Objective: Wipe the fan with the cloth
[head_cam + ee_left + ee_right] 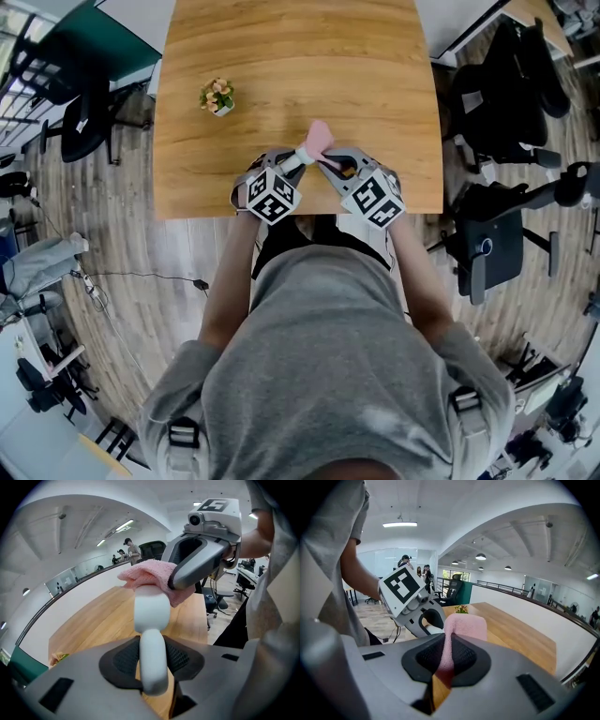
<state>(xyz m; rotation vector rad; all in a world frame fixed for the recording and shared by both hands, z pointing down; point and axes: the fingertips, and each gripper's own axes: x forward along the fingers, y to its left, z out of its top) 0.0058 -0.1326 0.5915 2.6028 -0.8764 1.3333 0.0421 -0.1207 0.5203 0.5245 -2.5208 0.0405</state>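
Grey jersey of my shirt [328, 356] fills the bottom of the head view. Beyond it my two tongs meet over the near edge of a pale wooden surface [281, 56] with a visible grain. The left tongs [292, 164] hold a small white fan [305, 153], and the right tongs [330, 167] hold a pink cloth [321, 138] that lies against the fan's top. A tiny potted plant [217, 96] stands well apart to the left. Dark office chairs [497, 94] stand on the plank floor to the right.

Left gripper view: the jaws stand partly apart, and their black ribbed pads [123, 659] press on either side of the fan's rounded white stem. Above the stem sits a blunt, barrel-shaped white body. The cloth is draped over its far end, with the right tongs reaching in from above.

Right gripper view: the jaws are nearly together, pinching a fold of the cloth, which rises from them in a soft, fuzzy hump.

My judgement is that the fan is light, hard plastic, smooth enough to twist or slide in the pads. The stem is the safest place to take hold of it, squarely and firmly. The cloth is limp and grippy, so a bunched fold should hold well, with light wiping pressure.
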